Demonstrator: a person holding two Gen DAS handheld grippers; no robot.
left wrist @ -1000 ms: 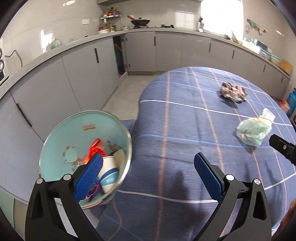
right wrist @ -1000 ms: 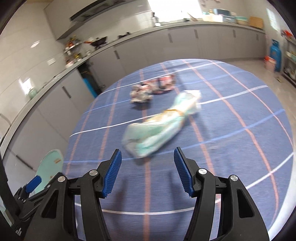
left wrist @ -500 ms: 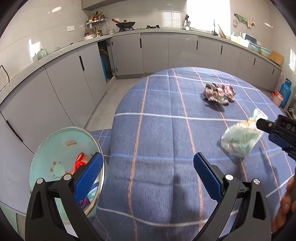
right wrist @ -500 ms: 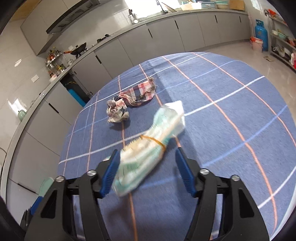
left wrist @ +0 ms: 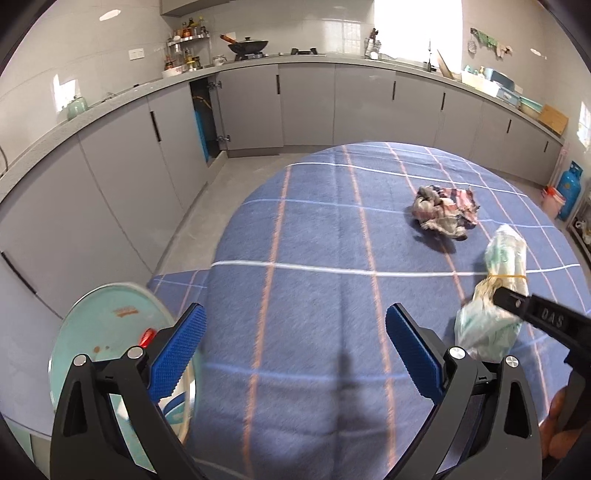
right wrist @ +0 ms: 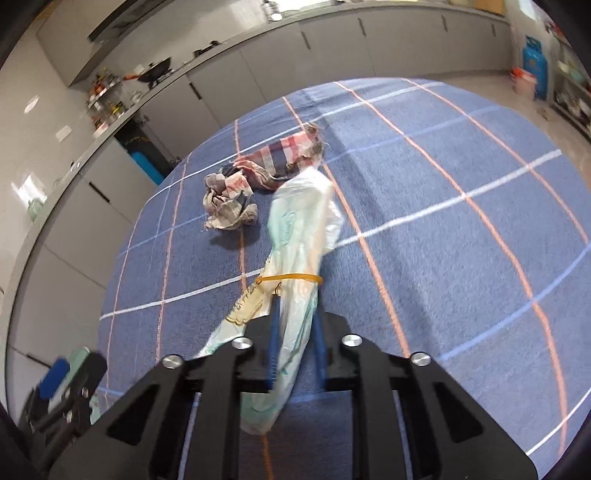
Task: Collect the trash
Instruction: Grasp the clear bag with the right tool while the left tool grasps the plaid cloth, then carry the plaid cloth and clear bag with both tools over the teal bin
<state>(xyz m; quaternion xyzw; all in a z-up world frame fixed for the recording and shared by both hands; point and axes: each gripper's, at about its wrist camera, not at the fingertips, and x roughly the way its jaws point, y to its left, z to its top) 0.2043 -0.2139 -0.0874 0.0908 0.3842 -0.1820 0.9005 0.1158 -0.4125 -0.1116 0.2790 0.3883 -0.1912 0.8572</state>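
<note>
With right gripper [right wrist: 295, 350] jaws clenched on the crumpled pale-green plastic bag [right wrist: 301, 236] | step: pickup | next: carry to the mint-green round bin [left wrist: 110, 332] | left gripper [left wrist: 295, 350] jaws released, empty.

Home kitchen. From my left cam: grey cabinets [left wrist: 306, 107] ran 9 to 2 o'clock under a grey countertop [left wrist: 110, 98]. Wok [left wrist: 247, 46] on the hob at 12, spice rack [left wrist: 186, 33] at 11, blue gas cylinder [left wrist: 569, 190] at 3. Table with blue checked cloth [left wrist: 314, 258] ahead.

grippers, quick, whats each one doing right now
Left gripper: open, holding nothing.
Right gripper: shut on the plastic bag.
</note>
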